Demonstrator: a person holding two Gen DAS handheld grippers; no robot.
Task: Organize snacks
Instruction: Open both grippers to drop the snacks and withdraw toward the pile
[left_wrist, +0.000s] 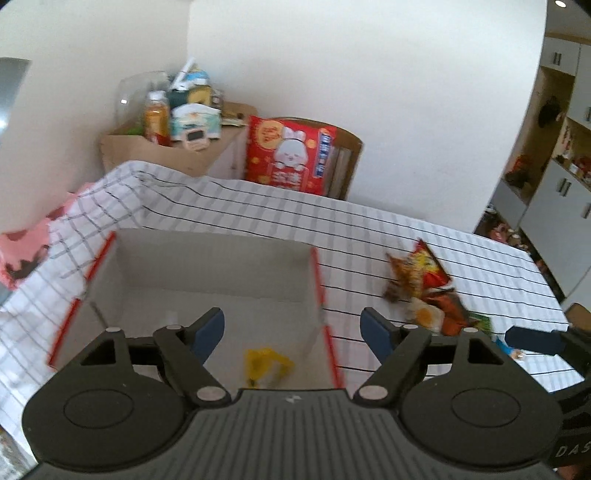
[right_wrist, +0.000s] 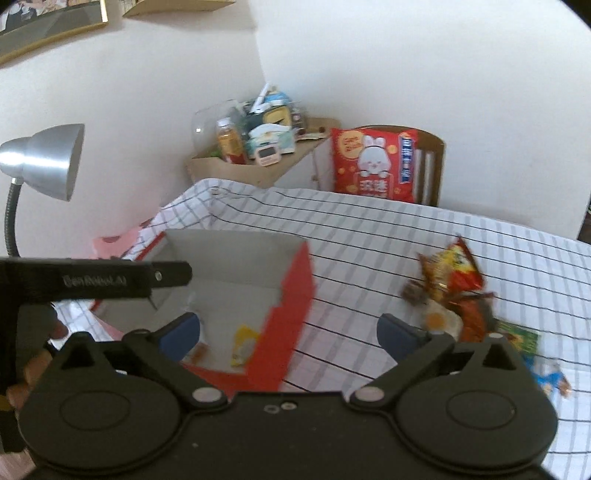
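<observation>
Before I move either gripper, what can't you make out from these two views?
- Box floor nearest us: both views, hidden by the gripper bodies.
- Yellow packet in the box: too blurred to read.
- Snack pile on the tablecloth: motion-blurred, count unclear.
- Blue packet: right wrist view, partly hidden behind the gripper body.

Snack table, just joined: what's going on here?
A person holds two grippers over a checkered table. Both the left gripper and right gripper are open and empty. The red-edged box already holds a yellow packet and a small orange item beside it. A pile of snack packets waits on the cloth to the box's right, not yet picked up.
</observation>
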